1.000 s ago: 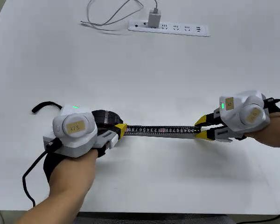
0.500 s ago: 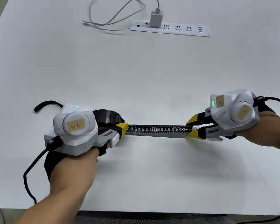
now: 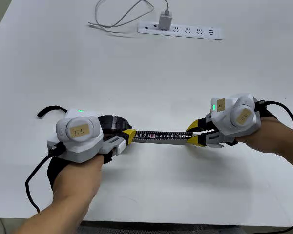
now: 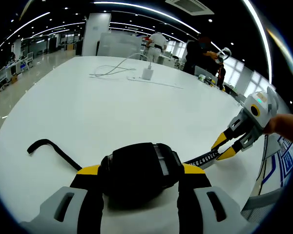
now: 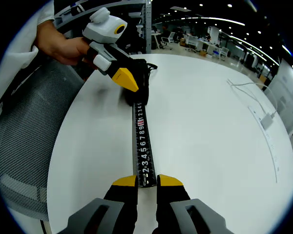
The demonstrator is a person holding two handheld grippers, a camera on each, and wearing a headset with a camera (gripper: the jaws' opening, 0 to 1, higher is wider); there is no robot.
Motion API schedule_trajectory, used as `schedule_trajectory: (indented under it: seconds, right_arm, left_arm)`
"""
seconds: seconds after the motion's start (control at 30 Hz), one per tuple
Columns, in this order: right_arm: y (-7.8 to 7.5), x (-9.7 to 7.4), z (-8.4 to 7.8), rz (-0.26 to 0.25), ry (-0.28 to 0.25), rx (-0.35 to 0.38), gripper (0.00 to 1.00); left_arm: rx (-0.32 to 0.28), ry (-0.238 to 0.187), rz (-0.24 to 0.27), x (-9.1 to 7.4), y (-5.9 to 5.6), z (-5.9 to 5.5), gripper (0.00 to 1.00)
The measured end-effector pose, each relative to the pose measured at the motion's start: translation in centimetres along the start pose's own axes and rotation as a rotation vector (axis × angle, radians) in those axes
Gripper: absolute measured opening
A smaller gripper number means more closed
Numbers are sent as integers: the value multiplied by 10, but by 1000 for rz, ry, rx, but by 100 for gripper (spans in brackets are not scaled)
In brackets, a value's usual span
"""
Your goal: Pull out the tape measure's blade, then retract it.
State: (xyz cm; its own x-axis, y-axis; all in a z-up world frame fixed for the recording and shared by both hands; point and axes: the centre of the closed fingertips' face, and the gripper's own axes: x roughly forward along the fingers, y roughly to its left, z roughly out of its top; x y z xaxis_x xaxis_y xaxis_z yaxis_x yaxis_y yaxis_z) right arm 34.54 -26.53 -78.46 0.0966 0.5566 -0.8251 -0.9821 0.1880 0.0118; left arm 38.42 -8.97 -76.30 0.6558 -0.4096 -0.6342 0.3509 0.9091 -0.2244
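Observation:
A black tape measure case (image 3: 112,125) (image 4: 139,170) lies on the white table, and my left gripper (image 3: 121,139) (image 4: 141,170) is shut on it. Its dark numbered blade (image 3: 158,135) (image 5: 142,146) runs flat over the table to my right gripper (image 3: 195,134) (image 5: 146,181), which is shut on the blade's end. In the left gripper view the blade (image 4: 202,159) leads to the right gripper (image 4: 223,147). In the right gripper view the left gripper (image 5: 124,78) holds the case (image 5: 139,80) far along the blade. A black wrist strap (image 3: 49,111) (image 4: 49,148) trails from the case.
A white power strip (image 3: 180,30) (image 4: 154,82) with a plugged charger and a looping white cable (image 3: 119,14) lies at the table's far side. A mesh chair (image 5: 24,146) stands beside the table's edge. People stand in the background (image 4: 156,44).
My right gripper has moved left toward the case with the blade's end, and the visible blade has grown shorter. The left gripper and case have stayed in place.

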Motion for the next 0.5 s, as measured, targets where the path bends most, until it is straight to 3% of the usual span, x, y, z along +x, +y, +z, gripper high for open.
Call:
schedule_trajectory:
  seconds: [0.5]
  right_arm:
    - [1, 11, 13, 7, -17, 14, 10]
  left_arm:
    - [-10, -3, -10, 0, 0, 0, 57]
